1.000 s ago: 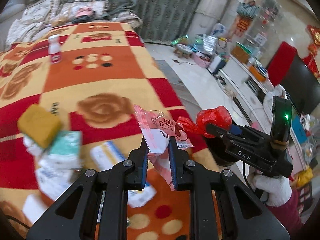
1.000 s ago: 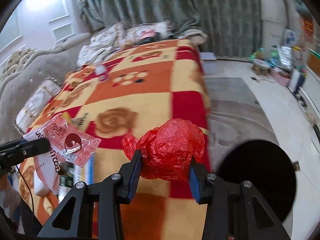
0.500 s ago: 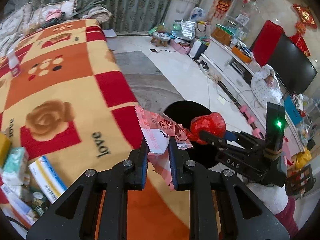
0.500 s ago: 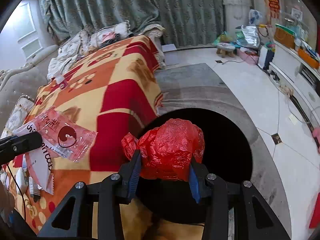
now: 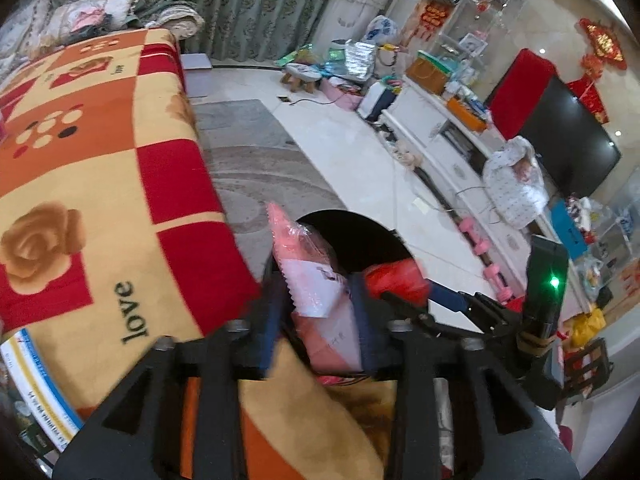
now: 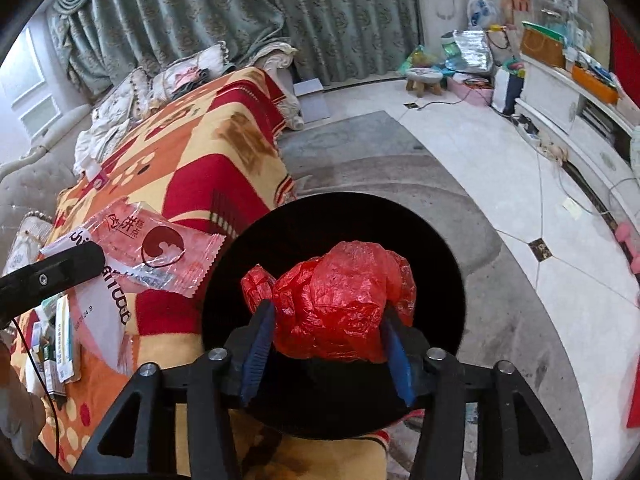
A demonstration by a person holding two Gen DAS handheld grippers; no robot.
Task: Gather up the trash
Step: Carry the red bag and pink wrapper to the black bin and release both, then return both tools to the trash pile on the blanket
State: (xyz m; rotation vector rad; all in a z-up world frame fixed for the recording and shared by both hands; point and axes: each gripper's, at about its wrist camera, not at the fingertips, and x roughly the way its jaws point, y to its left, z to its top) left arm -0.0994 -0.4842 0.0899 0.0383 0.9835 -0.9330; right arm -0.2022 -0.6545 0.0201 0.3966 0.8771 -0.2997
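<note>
Both tongs have swung over the black bin (image 6: 440, 240), right tongs (image 6: 326, 344) pinching crumpled red plastic (image 6: 340, 300), left tongs (image 5: 316, 320) pinching pink wrappers (image 5: 312, 280).

We're looking into a home living room: curtains (image 6: 224, 20) hanging, a patterned blanket (image 5: 92, 152) covering the sofa, a television (image 5: 568, 136) sitting on a white cabinet (image 5: 452, 148).

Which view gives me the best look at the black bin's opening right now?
The right wrist view: the black bin shows nearly its whole round mouth, with the red bag in the right gripper over it. The left wrist view shows only its upper rim, the pink wrapper covering the rest.
</note>
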